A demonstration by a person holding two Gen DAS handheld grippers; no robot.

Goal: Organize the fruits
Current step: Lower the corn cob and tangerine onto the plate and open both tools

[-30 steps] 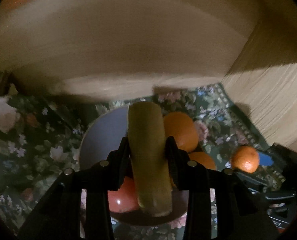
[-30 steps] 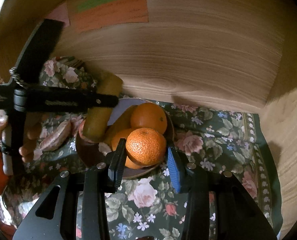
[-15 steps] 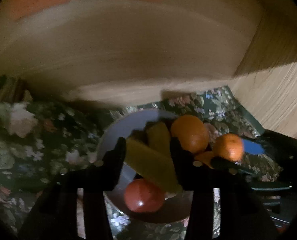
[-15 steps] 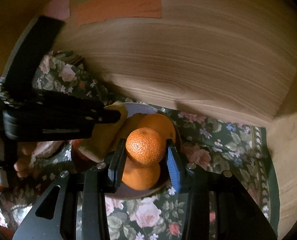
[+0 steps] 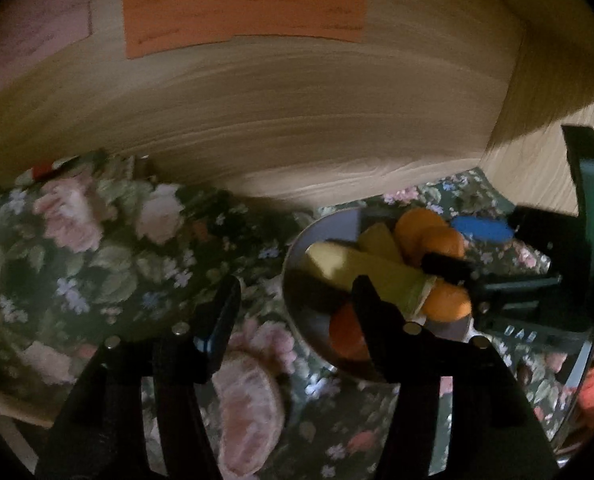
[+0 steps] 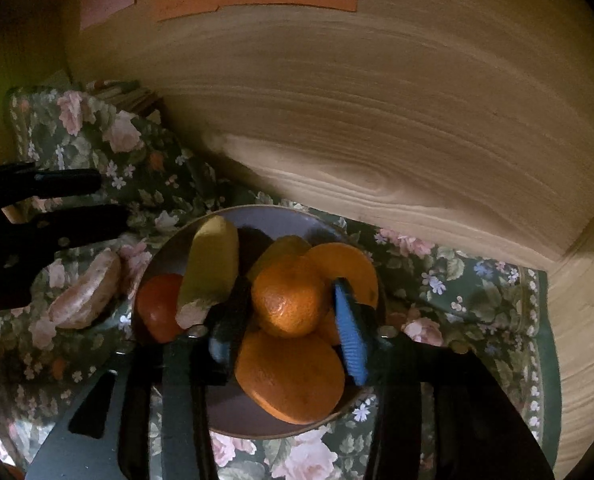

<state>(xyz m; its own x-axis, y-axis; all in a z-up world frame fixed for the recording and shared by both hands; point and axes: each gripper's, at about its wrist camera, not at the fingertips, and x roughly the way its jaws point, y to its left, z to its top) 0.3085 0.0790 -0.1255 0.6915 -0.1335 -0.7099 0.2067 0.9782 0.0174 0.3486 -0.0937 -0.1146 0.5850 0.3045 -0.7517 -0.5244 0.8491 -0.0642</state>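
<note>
A: From the left wrist, what did the left gripper (image 5: 293, 312) have?

B: Nothing. Its jaws were opening over the floral cloth (image 5: 109, 248), just left of the plate (image 5: 297, 248). The banana (image 5: 361, 272) lay on the plate, its long axis slanting from upper left down to lower right, cut end toward the right gripper (image 5: 461, 248).

A: And from the right wrist?

B: The right gripper (image 6: 289, 320) was opening too, the mandarin (image 6: 287, 300) between its fingers, atop the oranges on the plate (image 6: 257, 214); whether the pads touched it, I couldn't tell. The banana (image 6: 211, 266) ran near upright in that view, beside the tomato (image 6: 159, 306).
</note>
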